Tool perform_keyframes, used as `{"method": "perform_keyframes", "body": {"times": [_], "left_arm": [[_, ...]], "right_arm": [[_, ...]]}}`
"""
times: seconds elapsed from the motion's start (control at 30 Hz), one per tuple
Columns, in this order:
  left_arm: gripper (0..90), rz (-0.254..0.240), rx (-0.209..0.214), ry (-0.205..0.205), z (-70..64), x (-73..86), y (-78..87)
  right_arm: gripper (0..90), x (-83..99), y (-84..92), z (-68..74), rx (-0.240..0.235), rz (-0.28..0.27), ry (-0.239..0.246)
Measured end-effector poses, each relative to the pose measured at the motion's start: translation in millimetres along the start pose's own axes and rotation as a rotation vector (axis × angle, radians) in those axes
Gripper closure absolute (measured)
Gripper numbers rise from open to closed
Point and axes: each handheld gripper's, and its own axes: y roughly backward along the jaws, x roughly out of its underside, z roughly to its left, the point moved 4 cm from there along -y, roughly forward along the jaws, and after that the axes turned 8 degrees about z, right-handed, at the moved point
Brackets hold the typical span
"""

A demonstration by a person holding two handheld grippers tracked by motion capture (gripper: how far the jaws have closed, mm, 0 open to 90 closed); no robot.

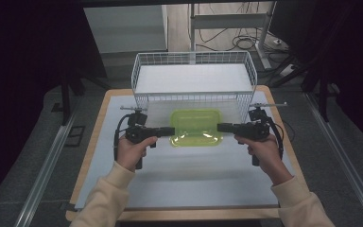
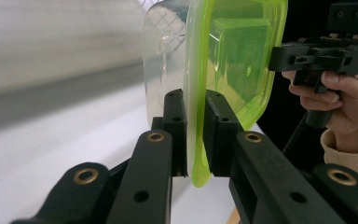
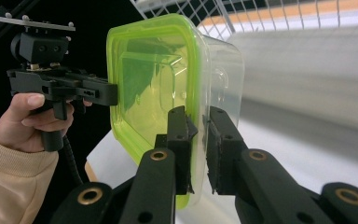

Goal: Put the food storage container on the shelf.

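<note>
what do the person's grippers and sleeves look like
Both the left gripper and the right gripper are matte black, pistol-shaped, with flat jointed jaws pinned by brass-coloured rivets. A black cable trails from each handle, and a thin grey bar with small studs sits on top. The sleeves are cream, with ribbed cuffs.

Rectangular food container (image 1: 196,128): glossy translucent lime-green plastic lid over a clear smooth plastic body. Behind the container, white wire basket (image 1: 143,66): coated metal mesh. Under the container, white matt sheet (image 1: 194,179) on a pale wooden board (image 1: 94,142). Matt black plastic grippers.
</note>
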Motion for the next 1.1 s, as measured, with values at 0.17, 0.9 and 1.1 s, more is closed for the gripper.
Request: {"method": "perform_keyframes", "body": {"times": [0.17, 0.9, 1.1], "left_arm": [[80.9, -0.013, -0.009, -0.017, -6.4, -20.1, 8.3], [81.0, 0.001, 0.008, 0.008, 11.0, -116.2, 14.8], [81.0, 0.006, 0.009, 0.032, 21.0, -128.7, 10.9]], "right_arm": [[81.2, -22.7, 7.5, 6.7, 0.013, -0.011, 0.010], [81.3, -118.0, 14.5, -10.5, 0.035, -0.025, -0.029], [81.2, -130.4, 8.1, -21.1, 0.037, -0.024, -0.046]]}}
